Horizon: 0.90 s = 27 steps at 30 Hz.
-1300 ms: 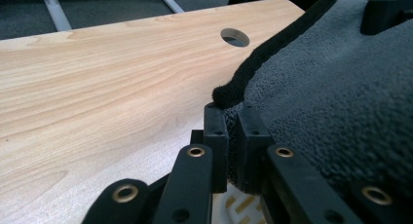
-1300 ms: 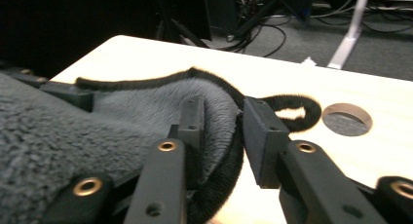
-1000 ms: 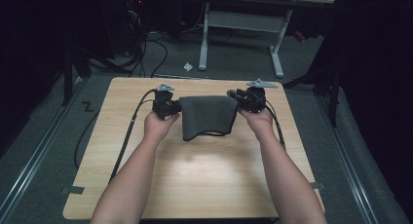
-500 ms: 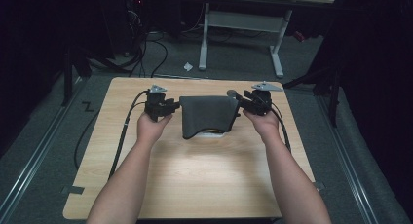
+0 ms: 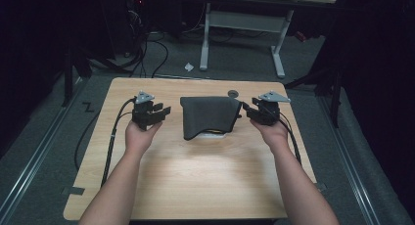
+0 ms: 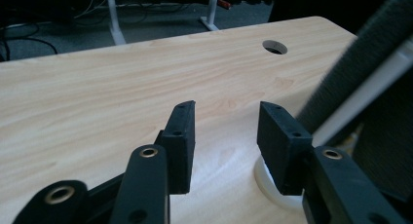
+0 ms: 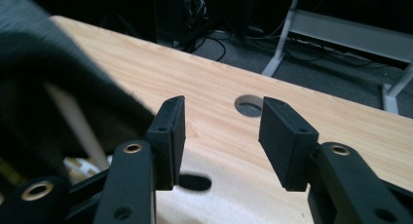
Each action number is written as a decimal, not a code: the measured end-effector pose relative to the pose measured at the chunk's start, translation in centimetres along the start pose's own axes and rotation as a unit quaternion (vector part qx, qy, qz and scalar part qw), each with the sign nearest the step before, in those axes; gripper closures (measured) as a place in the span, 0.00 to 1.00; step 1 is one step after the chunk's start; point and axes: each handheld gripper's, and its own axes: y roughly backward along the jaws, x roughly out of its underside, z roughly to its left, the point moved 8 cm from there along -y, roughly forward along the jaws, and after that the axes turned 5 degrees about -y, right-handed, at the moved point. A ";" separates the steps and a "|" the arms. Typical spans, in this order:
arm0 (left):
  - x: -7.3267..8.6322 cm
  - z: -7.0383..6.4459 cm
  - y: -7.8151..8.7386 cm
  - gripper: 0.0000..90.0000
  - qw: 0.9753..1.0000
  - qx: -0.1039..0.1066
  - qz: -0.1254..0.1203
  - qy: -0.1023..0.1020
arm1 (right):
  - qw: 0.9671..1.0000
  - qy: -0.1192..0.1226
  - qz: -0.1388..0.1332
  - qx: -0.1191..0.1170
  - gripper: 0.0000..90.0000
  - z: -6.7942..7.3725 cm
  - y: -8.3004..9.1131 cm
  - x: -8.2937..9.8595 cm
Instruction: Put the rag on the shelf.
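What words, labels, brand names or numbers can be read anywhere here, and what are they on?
None can be read.
The dark grey cloth, the wooden table and both claws, left and right, carry no visible print.
A dark zigzag mark on the floor left of the table looks like a "Z", but it may just be tape.

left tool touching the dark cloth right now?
Apart. The high view shows bare table between the left tool and the dark cloth; its jaws stand open.
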 end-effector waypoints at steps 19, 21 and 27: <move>8.0 -5.1 6.9 0.56 0.999 0.029 0.013 -0.012 | 0.998 0.049 -0.027 -0.026 0.59 5.6 7.4 4.5; 9.3 -6.2 7.0 0.55 0.999 0.036 0.022 -0.022 | 0.998 0.061 -0.014 -0.030 0.59 6.6 7.8 6.0; 11.8 -11.0 6.2 0.51 0.994 0.079 0.052 -0.046 | 0.998 0.049 0.013 -0.040 0.55 9.4 8.4 10.7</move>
